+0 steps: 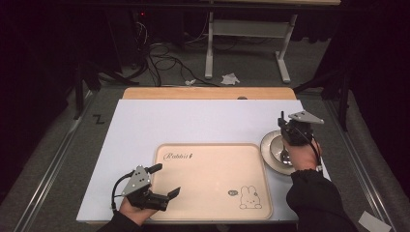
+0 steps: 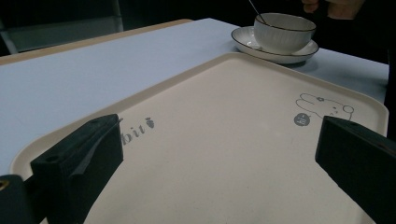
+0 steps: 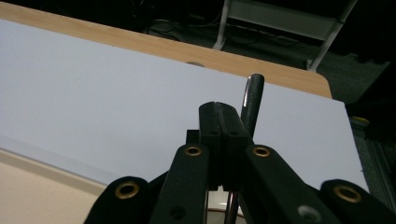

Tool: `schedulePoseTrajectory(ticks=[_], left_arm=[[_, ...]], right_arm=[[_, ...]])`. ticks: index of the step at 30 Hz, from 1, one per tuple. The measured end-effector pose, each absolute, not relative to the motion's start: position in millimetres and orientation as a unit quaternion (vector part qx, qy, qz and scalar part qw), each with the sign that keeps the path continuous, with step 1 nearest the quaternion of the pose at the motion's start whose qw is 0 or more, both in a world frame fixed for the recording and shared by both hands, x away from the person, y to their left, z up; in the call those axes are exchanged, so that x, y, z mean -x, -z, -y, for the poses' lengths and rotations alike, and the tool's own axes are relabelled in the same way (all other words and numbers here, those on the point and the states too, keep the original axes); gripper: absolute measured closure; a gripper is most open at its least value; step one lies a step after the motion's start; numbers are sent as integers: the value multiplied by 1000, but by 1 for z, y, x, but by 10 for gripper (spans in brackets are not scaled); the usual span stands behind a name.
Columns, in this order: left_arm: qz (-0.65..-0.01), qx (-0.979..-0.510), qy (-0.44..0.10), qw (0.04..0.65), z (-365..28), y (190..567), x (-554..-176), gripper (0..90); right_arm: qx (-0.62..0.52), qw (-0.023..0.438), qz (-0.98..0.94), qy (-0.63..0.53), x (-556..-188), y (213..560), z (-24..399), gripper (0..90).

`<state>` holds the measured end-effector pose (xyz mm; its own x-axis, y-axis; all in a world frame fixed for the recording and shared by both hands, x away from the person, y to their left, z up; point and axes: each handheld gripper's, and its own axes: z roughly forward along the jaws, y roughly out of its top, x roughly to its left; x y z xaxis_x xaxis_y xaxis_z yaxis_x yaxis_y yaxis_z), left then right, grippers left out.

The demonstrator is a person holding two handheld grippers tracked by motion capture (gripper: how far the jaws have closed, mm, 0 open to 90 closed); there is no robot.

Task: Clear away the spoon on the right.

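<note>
Right gripper (image 1: 282,126) above bowl (image 2: 285,31) on saucer (image 2: 275,50), just right of tray (image 1: 212,208); jaws closed together, apparently pinching spoon handle (image 3: 251,105), though exact contact hard to read in the right gripper view. Left gripper (image 1: 167,180) over tray's near-left corner, jaws spread wide, nothing between them, tray surface bare beneath. Bowl and saucer off tray, on white mat (image 1: 193,121) beside tray's far-right corner.
</note>
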<state>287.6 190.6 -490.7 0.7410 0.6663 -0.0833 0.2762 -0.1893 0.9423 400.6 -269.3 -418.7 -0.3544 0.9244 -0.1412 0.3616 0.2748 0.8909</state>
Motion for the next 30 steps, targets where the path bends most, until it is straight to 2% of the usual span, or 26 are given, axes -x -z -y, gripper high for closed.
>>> schedulePoseTrajectory(ticks=[15,18,30], left_arm=[[-314,-749,-178,556,-193,490,-288,17],[-315,-748,-177,557,-194,490,-288,17],[-315,-747,-176,559,-196,490,-288,18]], right_arm=[[-485,324,-722,-373,-456,426,264,900],[-484,332,-727,-356,-466,429,261,900],[-497,352,-725,-321,-473,424,271,900]])
